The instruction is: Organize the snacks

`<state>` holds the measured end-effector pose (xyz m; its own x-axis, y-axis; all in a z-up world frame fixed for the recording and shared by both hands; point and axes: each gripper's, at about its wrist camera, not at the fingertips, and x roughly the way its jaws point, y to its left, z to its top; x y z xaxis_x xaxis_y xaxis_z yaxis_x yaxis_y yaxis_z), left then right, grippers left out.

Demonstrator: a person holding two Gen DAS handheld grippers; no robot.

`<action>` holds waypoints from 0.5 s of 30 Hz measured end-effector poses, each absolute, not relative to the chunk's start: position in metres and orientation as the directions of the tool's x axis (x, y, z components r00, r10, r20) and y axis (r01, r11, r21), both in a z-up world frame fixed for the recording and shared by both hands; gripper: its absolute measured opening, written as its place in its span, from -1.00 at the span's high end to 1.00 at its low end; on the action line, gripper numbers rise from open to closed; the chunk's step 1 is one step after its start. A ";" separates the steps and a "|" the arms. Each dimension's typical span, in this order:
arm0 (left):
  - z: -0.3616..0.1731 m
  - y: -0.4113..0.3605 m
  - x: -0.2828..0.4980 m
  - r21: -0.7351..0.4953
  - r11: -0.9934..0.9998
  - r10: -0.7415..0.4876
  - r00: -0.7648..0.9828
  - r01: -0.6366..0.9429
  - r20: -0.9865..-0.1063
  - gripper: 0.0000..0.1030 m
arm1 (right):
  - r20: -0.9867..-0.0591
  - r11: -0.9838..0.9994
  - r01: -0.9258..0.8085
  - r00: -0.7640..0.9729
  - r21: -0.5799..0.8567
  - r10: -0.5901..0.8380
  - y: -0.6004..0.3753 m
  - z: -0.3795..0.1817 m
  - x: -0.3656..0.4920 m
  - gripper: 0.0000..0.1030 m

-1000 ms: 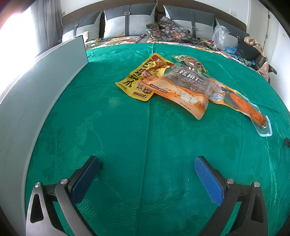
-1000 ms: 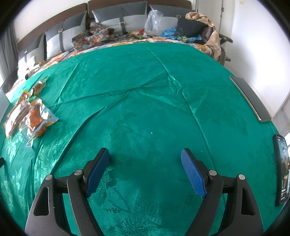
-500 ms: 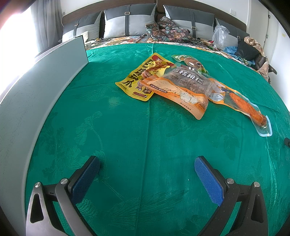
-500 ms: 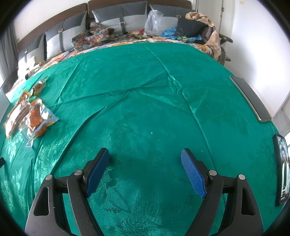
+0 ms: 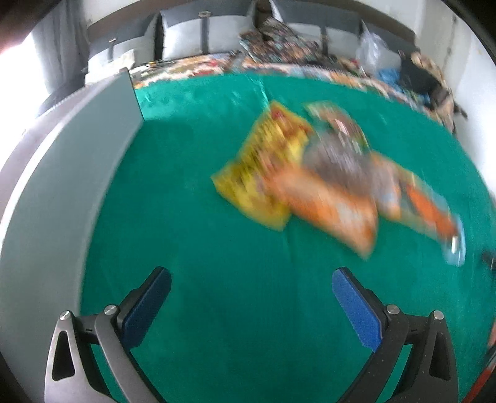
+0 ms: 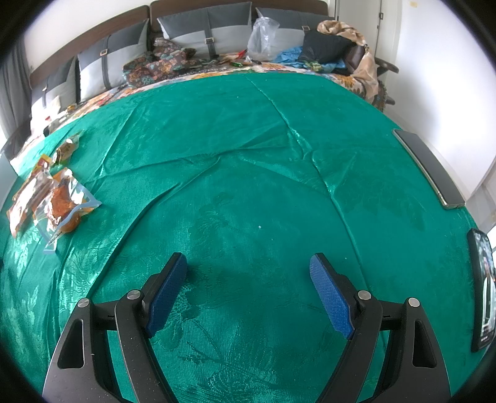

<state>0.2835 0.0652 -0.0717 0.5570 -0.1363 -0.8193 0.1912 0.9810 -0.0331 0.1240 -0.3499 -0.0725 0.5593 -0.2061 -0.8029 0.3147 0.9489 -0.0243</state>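
Left tool point(image 5: 251, 280), fingers spread and empty, has advanced toward the snack packets point(image 5: 316, 183), blurring its view; right tool point(image 6: 248, 266) gapes, unmoved. Packets lie heaped on the green cloth point(image 6: 248, 173); sorting unstarted.

Emerald green with a woven leaf-and-flower damask on the cloth point(image 6: 248, 192); yellow with red marks on the blurred packet point(image 5: 263, 167); orange fading to grey on the packet point(image 5: 334, 198) overlapping it; clear film edged pale blue over orange contents on the pouch point(image 6: 63, 204). Blue textured pads point(image 6: 331, 297) on black frames; pale grey on the panel point(image 5: 62, 198); two-tone dark and light grey on the cushions point(image 6: 207, 28); dark floral print on the fabric point(image 6: 161, 63).
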 end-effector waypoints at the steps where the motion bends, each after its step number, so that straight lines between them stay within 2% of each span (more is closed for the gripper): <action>1: -0.063 0.068 0.296 -0.060 0.982 -0.153 0.564 0.180 -0.812 -0.92 | -0.803 0.949 0.315 0.559 -0.024 -0.206 -0.350 -0.072 0.124 -0.65; 4: -0.046 0.057 0.341 -0.092 0.977 -0.185 0.553 0.192 -0.812 -0.89 | -0.803 0.949 0.315 0.559 -0.025 -0.206 -0.350 -0.073 0.124 -0.65; 6: -0.048 0.033 0.372 -0.024 0.969 -0.151 0.517 0.245 -0.842 -0.80 | -0.803 0.949 0.314 0.559 -0.024 -0.206 -0.350 -0.073 0.124 -0.65; 9: -0.065 0.016 0.405 0.056 0.968 -0.067 0.469 0.244 -0.881 -0.47 | -0.803 0.949 0.314 0.559 -0.024 -0.206 -0.350 -0.073 0.124 -0.65; 10: -0.071 0.016 0.412 0.046 0.972 -0.064 0.449 0.229 -0.891 -0.40 | -0.803 0.949 0.314 0.559 -0.024 -0.206 -0.350 -0.073 0.124 -0.65; 13: -0.083 0.028 0.428 -0.093 0.983 -0.153 0.432 0.158 -0.889 -0.43 | -0.803 0.949 0.314 0.559 -0.024 -0.206 -0.349 -0.073 0.124 -0.65; 14: -0.083 0.030 0.427 -0.106 0.983 -0.163 0.442 0.151 -0.882 -0.41 | -0.803 0.949 0.314 0.559 -0.024 -0.206 -0.349 -0.073 0.124 -0.65; 15: -0.084 0.029 0.425 -0.086 0.982 -0.153 0.448 0.166 -0.881 -0.29 | -0.803 0.949 0.314 0.559 -0.024 -0.206 -0.349 -0.073 0.124 -0.65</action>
<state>0.4246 0.0290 -0.0838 0.4476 -0.1527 -0.8811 0.1661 0.9824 -0.0858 0.1243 -0.3493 -0.0728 0.5593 -0.2058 -0.8030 0.3143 0.9490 -0.0243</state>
